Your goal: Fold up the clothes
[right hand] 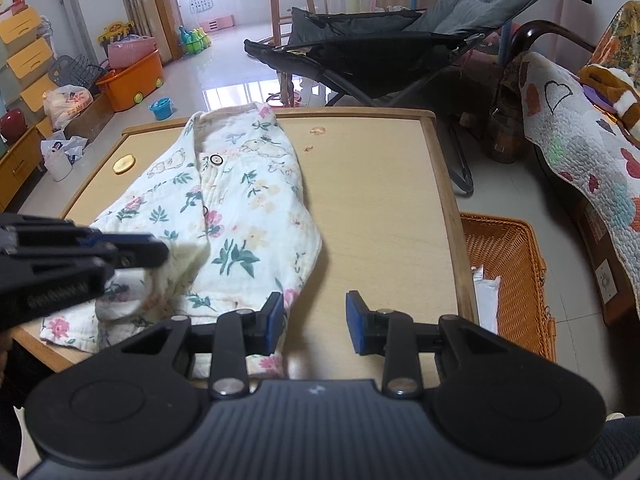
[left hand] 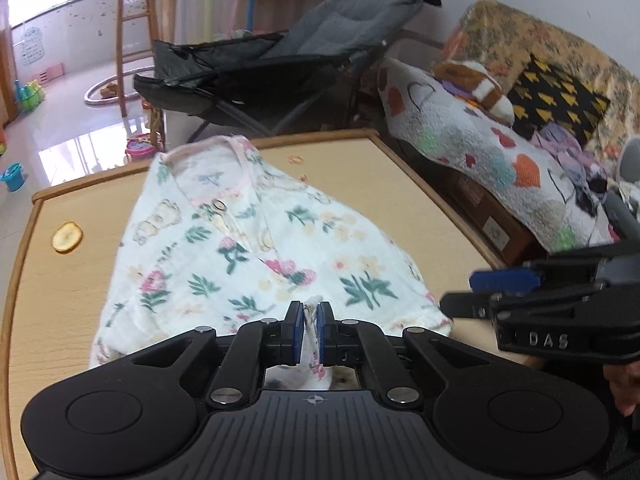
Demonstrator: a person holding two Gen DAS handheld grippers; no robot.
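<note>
Where our left hand-held gripper point(left hand: 311, 307) reaches the near hem, we see its blue pads pressed together on a pinched fold of the floral garment point(left hand: 248, 240), with cloth standing up between them. Beside it, our right hand-held gripper point(right hand: 315, 302) hovers with its jaws parted to a middling gap; nothing sits between them, only bare bench point(right hand: 372, 200) beneath, and its left pad lies just over the garment's near right edge.

We find the garment spread across the left and middle of the bench, its hem bunched towards us and its collar towards the far edge, a dark-ringed button point(right hand: 216, 160) showing on the placket. Further left on the bench lies a round yellow disc point(right hand: 123, 163), well apart from the cloth, and near the far edge we see a small orange mark point(right hand: 317, 131).

To the right of the bench stands an orange woven basket point(right hand: 508, 256) on the floor. Beyond the bench we see a dark reclining chair point(right hand: 384, 52), a patterned quilt point(right hand: 580, 152) at the right, and an orange toy bin point(right hand: 134, 78) at the far left.
</note>
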